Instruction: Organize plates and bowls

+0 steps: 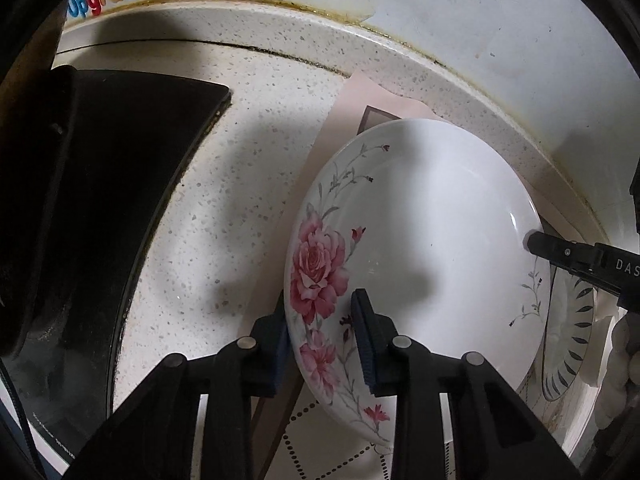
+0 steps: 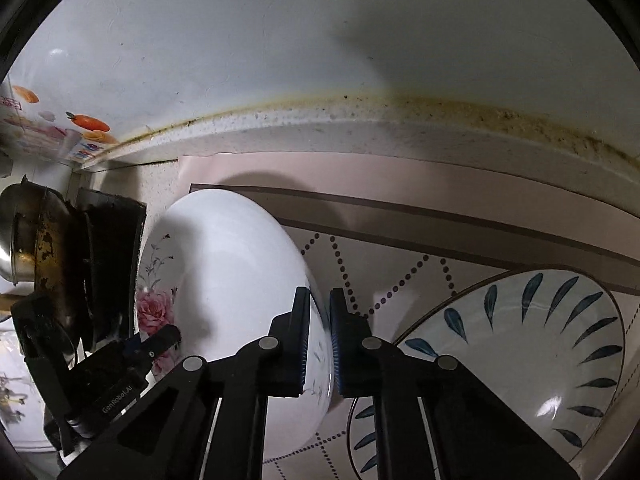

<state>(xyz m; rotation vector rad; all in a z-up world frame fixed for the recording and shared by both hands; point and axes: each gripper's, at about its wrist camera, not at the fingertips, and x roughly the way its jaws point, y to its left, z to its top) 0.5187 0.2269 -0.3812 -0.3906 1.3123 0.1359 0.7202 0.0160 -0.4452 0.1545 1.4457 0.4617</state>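
Currently both tools are on one white ceramic plate with pink rose print (image 1: 420,240), a shallow glossy dish with grey stems and small red buds trailing round its rim and a plain white centre. Plate lies on a pale pink placemat with brown border and dotted diamond pattern (image 1: 344,120), spread over the speckled white stone bench (image 1: 240,160), close to the back ledge. Left hand-held gripper (image 1: 320,328): jaws clamped on the rose-printed edge, one blue-faced pad under the rim, the other on the inner face. Right hand-held gripper (image 2: 320,340): jaws nearly together, pinching the opposite rim where a thin grey sprig is printed; seen in the left wrist view as a black finger tip touching the far edge. Just beside the plate, on the same mat, sits a white ceramic bowl with dark blue leaf strokes (image 2: 540,340) radiating round its inside and a thin dark rim line; whether the two touch is unclear. Black glass cooktop (image 1: 120,200) lies beyond the plate's rose side, apart from it. A tarnished metal pot (image 2: 32,240) stands on that side.
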